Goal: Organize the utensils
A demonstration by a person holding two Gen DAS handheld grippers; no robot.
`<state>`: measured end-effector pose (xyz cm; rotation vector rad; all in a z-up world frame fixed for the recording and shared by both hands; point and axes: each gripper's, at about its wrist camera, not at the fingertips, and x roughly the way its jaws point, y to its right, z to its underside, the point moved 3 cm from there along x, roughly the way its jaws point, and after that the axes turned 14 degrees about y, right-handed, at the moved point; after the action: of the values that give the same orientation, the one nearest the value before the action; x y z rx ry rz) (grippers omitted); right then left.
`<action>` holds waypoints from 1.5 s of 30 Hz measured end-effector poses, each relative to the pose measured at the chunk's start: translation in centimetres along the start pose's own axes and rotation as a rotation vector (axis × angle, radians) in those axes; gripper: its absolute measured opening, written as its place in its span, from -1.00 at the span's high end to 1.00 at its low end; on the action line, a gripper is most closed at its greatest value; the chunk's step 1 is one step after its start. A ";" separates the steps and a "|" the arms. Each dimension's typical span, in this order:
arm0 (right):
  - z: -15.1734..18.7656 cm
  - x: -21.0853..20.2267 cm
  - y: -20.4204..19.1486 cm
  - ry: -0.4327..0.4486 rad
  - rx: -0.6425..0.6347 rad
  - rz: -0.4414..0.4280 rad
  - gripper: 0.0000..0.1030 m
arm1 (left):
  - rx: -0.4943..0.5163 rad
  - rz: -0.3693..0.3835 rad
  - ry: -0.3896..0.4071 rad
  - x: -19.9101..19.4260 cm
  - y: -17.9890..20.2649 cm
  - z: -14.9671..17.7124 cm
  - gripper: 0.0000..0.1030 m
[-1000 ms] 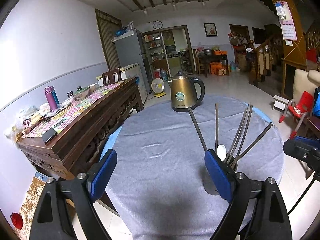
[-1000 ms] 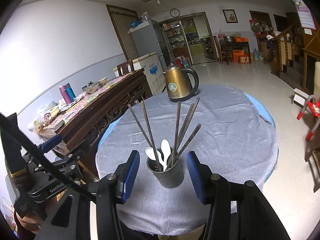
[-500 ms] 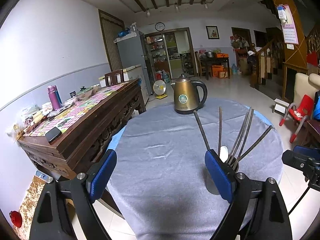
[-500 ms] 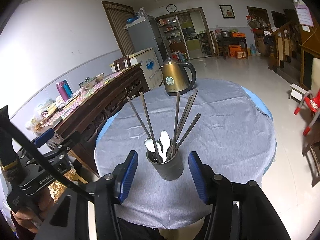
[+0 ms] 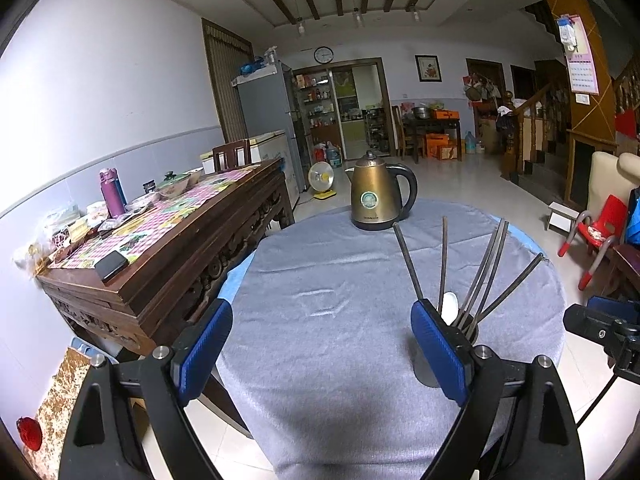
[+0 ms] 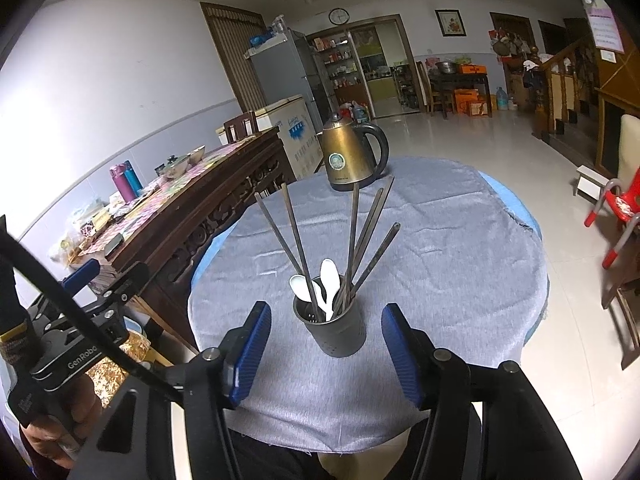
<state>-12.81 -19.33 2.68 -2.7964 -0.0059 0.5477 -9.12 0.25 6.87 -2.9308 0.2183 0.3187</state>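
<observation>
A dark utensil holder (image 6: 335, 330) stands near the front edge of the round table with a grey cloth (image 6: 440, 248). It holds several dark chopsticks (image 6: 354, 240) and two white spoons (image 6: 326, 284). My right gripper (image 6: 326, 346) is open and empty, its pads either side of the holder and a little short of it. In the left wrist view the holder is mostly hidden behind the right pad; the chopsticks (image 5: 480, 272) stick out above it. My left gripper (image 5: 322, 354) is open and empty, left of the holder.
A brass kettle (image 5: 378, 200) stands at the table's far side. A long wooden sideboard (image 5: 168, 256) with bottles and dishes runs along the left. A red child's chair (image 5: 596, 236) stands on the floor at the right.
Both grippers have drawn back and risen a little from the table. The holder and its utensils have not moved. Both stay open.
</observation>
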 end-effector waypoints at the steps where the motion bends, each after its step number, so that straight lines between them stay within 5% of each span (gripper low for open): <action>1: 0.0 0.0 0.0 -0.001 0.001 0.001 -0.19 | 0.000 -0.002 0.000 0.0 0.0 0.0 -0.77; 45: 0.6 -3.2 1.3 0.043 0.064 0.025 -0.28 | 0.022 -0.045 -0.060 -2.2 0.4 1.3 -0.77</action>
<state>-16.11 -20.56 2.98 -2.7487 0.0551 0.4844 -11.54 0.35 6.09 -2.8949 0.1459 0.3938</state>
